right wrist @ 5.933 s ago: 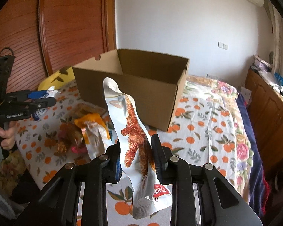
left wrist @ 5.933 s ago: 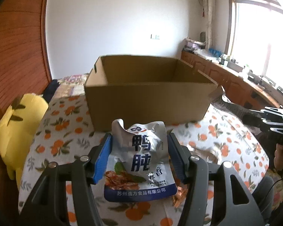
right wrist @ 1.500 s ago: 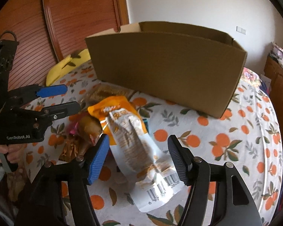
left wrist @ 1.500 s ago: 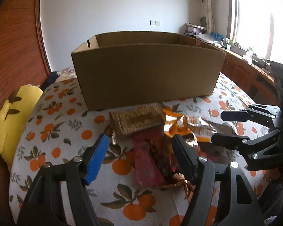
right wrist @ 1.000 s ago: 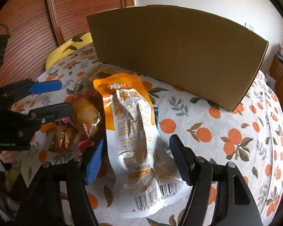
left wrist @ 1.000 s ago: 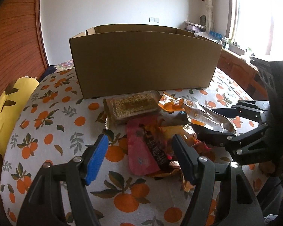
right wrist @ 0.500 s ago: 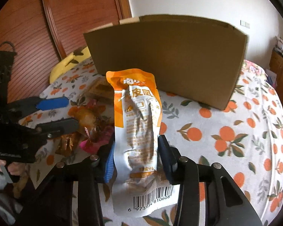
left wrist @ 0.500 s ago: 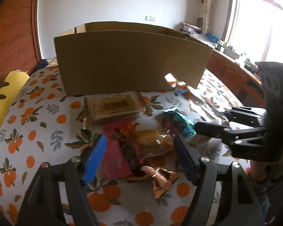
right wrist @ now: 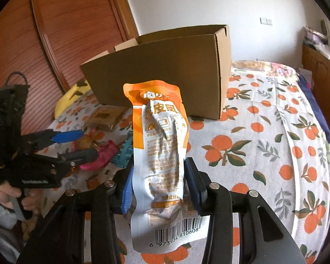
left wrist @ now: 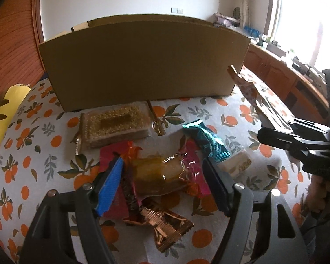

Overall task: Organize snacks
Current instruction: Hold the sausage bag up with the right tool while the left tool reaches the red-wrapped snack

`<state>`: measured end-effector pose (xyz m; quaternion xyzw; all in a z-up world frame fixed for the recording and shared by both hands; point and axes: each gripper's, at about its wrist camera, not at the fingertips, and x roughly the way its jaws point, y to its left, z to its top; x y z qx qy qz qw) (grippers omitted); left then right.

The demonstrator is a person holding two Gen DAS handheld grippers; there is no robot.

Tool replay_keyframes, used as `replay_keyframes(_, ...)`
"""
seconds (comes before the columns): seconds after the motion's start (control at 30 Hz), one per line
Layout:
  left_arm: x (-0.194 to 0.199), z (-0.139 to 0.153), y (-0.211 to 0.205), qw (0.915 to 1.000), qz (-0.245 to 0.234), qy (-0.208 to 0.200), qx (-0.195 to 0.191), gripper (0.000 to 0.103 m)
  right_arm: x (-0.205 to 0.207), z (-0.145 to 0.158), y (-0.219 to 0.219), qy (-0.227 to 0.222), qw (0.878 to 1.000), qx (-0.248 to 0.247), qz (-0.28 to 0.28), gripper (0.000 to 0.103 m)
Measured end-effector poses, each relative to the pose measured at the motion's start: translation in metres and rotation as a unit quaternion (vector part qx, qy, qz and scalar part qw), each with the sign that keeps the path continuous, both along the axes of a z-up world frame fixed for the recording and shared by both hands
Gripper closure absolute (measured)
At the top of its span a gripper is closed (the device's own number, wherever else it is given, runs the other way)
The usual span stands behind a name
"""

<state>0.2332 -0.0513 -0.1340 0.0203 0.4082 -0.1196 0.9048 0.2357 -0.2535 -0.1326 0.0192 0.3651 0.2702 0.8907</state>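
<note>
While a yellow plush (left wrist: 2, 107) lies at the far left edge of the surface (left wrist: 33, 154), which is covered in an orange-print cloth, the left gripper (left wrist: 162, 182) hovers with its jaws spread wide, released, on either side of a clear amber snack packet (left wrist: 162, 173) resting on a pink wrapper (left wrist: 112, 160). A copper foil wrapper (left wrist: 165, 224) lies just below them. Behind sits a tray-shaped pack of seed-topped bars (left wrist: 114, 125), close to the front wall of the cardboard box (left wrist: 143, 66). Right of the pile lie a teal wrapper (left wrist: 206, 140) and a small pale packet (left wrist: 237, 165) (its print is too small to read). Farther right, the right gripper (right wrist: 159, 189) is clenched on an orange-and-white snack pouch (right wrist: 162, 154), held upright off the surface, barcode end down, in front of the box's near corner.
</note>
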Motion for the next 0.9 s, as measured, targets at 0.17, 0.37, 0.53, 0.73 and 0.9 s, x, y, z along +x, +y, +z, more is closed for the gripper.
replay_keyframes(0.17,0.004,-0.005,-0.006,0.9997,0.006,0.0,0.022,0.027,-0.003,-0.005,0.007,0.001,1.0,-0.019,0.001,0.06)
replay_keyframes(0.37,0.003,-0.011,-0.008,0.9996,0.012,-0.003,0.027,0.019,-0.005,-0.007,0.014,-0.009,0.999,-0.041,0.003,0.06)
replay_keyframes(0.53,0.008,-0.015,-0.008,0.9993,0.011,0.015,0.032,0.014,-0.003,-0.007,0.012,-0.008,0.999,-0.037,0.0,0.06)
replay_keyframes(0.73,0.007,-0.017,-0.008,0.9992,0.01,0.015,0.037,0.013,-0.002,-0.007,0.013,-0.01,0.999,-0.04,0.0,0.06)
replay_keyframes(0.9,0.008,-0.017,-0.007,0.9992,0.01,0.016,0.037,0.013,-0.003,-0.007,0.015,-0.013,0.999,-0.047,-0.001,0.06)
